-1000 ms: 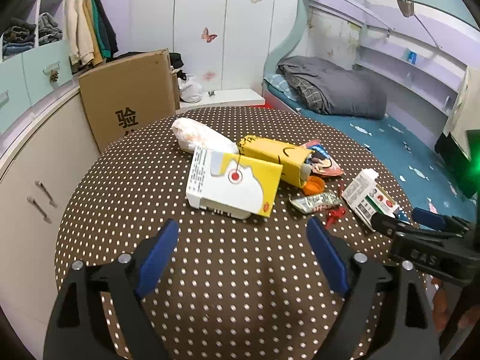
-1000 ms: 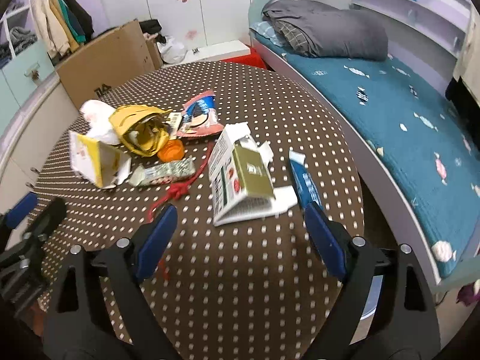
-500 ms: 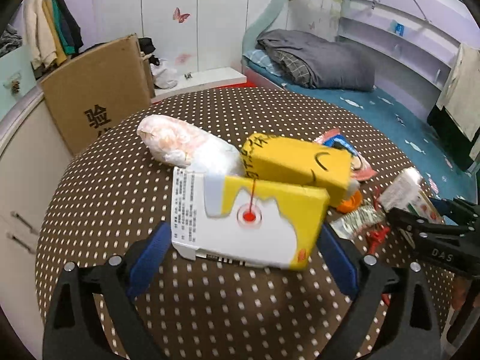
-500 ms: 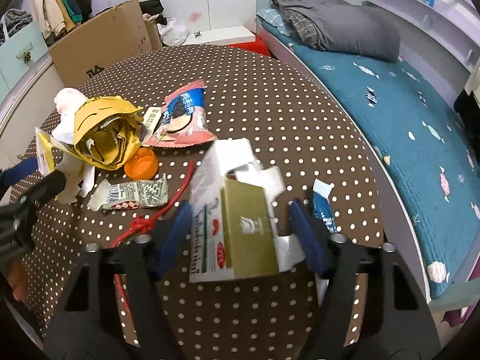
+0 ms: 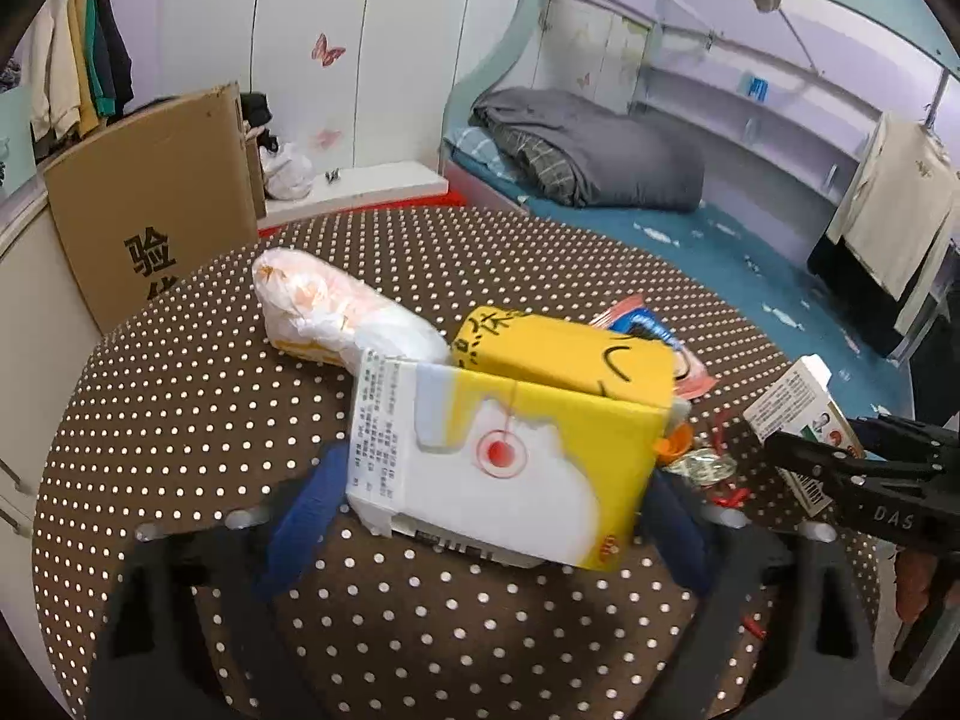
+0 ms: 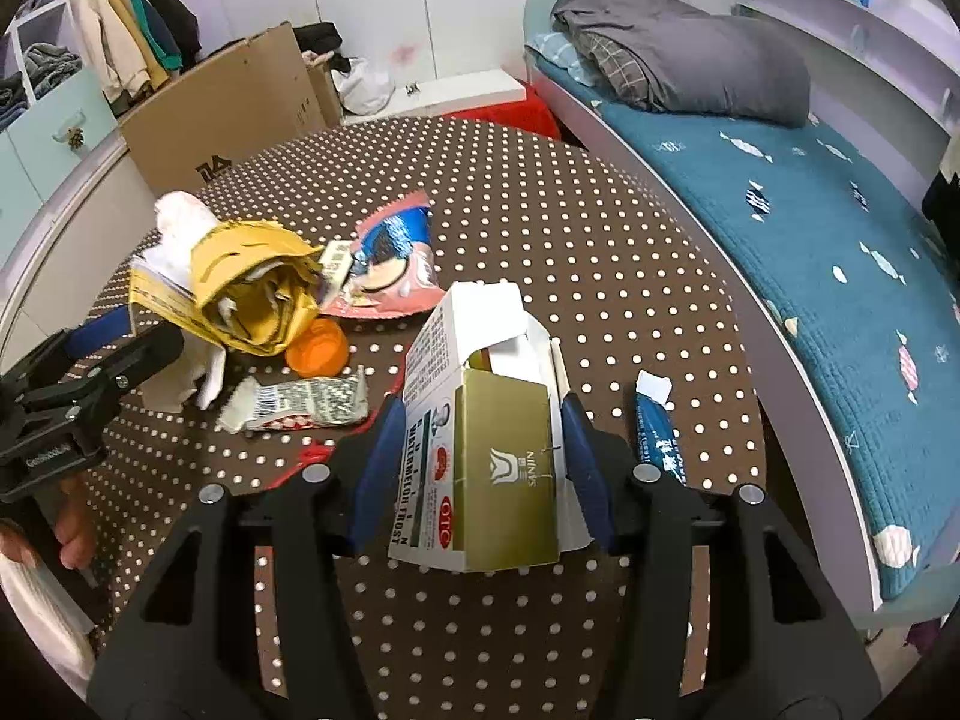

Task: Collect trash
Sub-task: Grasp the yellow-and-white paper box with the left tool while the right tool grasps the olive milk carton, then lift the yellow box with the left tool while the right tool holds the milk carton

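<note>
Both of my hands have a box of trash gripped on the dotted table point(image 5: 180, 396).

My left gripper point(image 5: 486, 516) has just closed its fingers on the yellow-and-white carton point(image 5: 504, 456), long side running across them; my right gripper point(image 6: 480, 468) pinches the open gold box point(image 6: 486, 456), which points away from me.

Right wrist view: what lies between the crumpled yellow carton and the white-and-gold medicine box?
An orange cap and a flattened silver wrapper on the dotted tablecloth.
</note>
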`<state>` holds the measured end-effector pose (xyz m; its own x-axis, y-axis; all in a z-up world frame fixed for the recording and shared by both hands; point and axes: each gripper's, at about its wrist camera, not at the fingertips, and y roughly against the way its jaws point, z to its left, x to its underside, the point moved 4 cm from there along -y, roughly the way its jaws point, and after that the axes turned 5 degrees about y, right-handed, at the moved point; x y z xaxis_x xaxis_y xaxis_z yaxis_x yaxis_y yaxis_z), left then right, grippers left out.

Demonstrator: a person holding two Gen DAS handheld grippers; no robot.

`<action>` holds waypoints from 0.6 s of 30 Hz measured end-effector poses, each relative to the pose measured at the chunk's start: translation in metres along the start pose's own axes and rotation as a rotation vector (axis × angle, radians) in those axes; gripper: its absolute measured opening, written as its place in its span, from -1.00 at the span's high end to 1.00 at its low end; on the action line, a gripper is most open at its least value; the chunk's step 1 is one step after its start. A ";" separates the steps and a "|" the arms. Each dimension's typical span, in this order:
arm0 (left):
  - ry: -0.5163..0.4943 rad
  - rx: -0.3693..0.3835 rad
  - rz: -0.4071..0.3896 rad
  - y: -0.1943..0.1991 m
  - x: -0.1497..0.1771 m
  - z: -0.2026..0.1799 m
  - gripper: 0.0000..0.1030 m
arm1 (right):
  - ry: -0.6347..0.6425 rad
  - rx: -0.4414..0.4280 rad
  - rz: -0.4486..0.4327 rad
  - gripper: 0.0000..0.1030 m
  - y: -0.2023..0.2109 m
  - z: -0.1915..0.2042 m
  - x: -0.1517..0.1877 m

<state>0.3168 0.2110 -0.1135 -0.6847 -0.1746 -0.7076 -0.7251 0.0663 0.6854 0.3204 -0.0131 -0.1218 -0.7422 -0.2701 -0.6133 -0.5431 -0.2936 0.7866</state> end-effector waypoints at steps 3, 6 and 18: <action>0.016 -0.037 0.021 0.000 0.004 0.001 0.31 | 0.000 -0.006 -0.017 -0.01 0.011 0.002 0.001; 0.013 -0.041 0.046 -0.001 0.014 0.001 0.75 | 0.010 -0.007 -0.031 -0.01 0.022 0.003 0.003; -0.047 -0.115 -0.004 0.011 0.012 -0.007 -0.38 | 0.011 -0.024 -0.028 -0.01 0.027 -0.001 0.006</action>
<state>0.3014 0.2028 -0.1136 -0.6867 -0.1279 -0.7156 -0.7165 -0.0474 0.6960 0.3018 -0.0237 -0.1049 -0.7223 -0.2714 -0.6361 -0.5541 -0.3233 0.7671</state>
